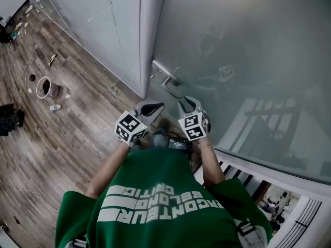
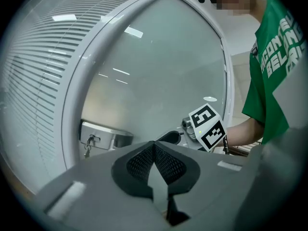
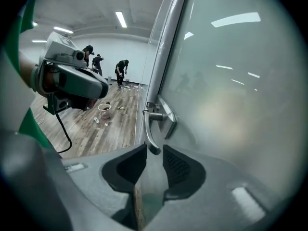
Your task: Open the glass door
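The frosted glass door (image 1: 248, 50) carries a metal lever handle (image 1: 168, 77) on a lock plate beside the white frame post (image 1: 150, 30). My right gripper (image 1: 185, 103) is open just below the handle. In the right gripper view the handle's (image 3: 150, 134) free end hangs at the mouth of my right gripper (image 3: 154, 150), and the pads do not touch it. My left gripper (image 1: 155, 106) is shut and empty, close beside the right one. In the left gripper view, my left gripper (image 2: 154, 144) points at the lock plate (image 2: 103, 138), where keys (image 2: 89, 144) hang.
A glass wall with blinds (image 1: 98, 19) runs left of the frame post. On the wooden floor (image 1: 77, 133) stand a small bucket (image 1: 45, 87) and scattered debris. A white railing (image 1: 243, 174) lies at the lower right. Several people (image 3: 122, 71) work far down the hall.
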Tool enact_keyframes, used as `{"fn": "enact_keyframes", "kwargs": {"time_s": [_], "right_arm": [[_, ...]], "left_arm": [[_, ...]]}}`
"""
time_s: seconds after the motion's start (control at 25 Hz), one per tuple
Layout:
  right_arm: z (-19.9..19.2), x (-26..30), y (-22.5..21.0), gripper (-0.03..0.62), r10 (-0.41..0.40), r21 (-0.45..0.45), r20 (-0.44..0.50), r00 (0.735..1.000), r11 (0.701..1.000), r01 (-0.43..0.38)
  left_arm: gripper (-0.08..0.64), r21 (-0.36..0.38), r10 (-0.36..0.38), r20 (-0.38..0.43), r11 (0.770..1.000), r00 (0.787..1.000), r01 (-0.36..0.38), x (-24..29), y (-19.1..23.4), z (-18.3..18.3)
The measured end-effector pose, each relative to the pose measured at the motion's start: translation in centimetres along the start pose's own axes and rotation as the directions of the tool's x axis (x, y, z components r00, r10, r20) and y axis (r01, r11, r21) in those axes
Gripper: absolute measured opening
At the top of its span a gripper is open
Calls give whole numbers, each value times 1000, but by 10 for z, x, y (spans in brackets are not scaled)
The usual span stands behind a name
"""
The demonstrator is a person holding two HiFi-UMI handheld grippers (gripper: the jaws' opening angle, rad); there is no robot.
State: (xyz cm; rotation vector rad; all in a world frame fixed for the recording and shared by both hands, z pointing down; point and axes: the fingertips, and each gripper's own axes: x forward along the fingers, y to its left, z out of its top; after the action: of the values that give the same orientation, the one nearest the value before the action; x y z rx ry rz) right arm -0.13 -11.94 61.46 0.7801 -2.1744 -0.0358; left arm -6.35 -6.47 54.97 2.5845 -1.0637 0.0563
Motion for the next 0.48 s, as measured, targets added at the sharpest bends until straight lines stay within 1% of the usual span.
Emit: {"fn": "enact_keyframes", "kwargs": {"time_s": [0.12, 0.2, 0.32, 0.4, 0.48], "right_arm": [[-6, 11, 8, 98, 26, -32, -6, 1000, 999, -26], [-9, 17, 8, 100, 45, -78, -20, 999, 996, -46], [-11, 24, 11, 97, 74, -169, -56, 996, 982, -83], [-11, 26, 16, 75, 74, -231, -76, 994, 969, -90], [-9, 25, 20, 71, 78, -252, -92, 993, 963, -99]], "left_arm": [[15, -3, -6, -11, 1000, 1000, 6, 10, -2, -7], [15, 1, -6, -18, 1000, 1000, 6, 21, 1, -8], [15, -11, -10, -39, 1000, 999, 9, 29, 2, -10], [15, -8, -8, -44, 1000, 999, 8, 29, 4, -12], [15, 2, 3, -40, 1000, 999, -3, 28, 8, -14]]}}
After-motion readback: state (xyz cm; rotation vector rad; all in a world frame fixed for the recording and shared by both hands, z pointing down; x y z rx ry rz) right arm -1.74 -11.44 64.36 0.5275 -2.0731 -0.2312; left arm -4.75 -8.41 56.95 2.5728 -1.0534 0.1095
